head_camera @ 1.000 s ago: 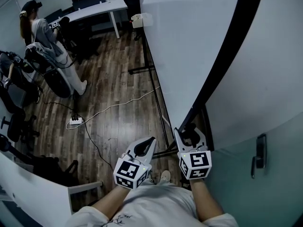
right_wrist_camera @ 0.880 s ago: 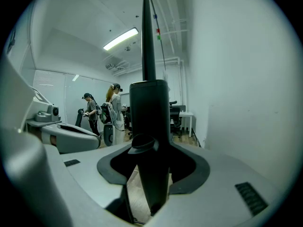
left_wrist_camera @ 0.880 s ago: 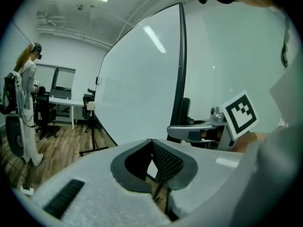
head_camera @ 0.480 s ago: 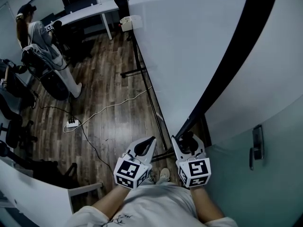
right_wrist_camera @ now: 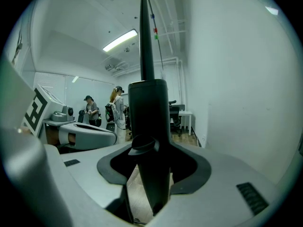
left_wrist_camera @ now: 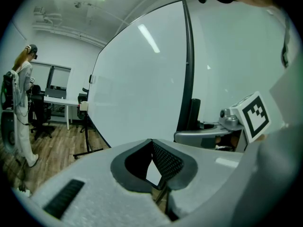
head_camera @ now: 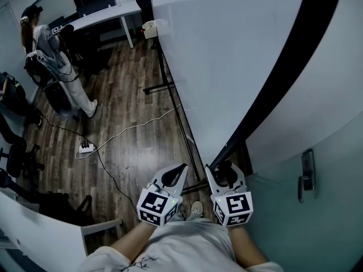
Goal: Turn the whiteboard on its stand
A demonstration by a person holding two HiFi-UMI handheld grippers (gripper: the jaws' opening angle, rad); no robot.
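The big whiteboard stands on its black stand, with its black side frame running down to my right gripper. The right gripper view shows that gripper shut on the frame's black post, which fills the gap between the jaws. My left gripper hangs just left of it, away from the board. In the left gripper view its tips meet with nothing between them, and the white board face stretches ahead.
A white cable and a power strip lie on the wood floor left of the stand. A person stands at the back left near a white desk. A door with a handle is close on the right.
My right gripper and the frame's lower end have shifted slightly left, and the board's far end sits further left in view. The left gripper has barely moved.
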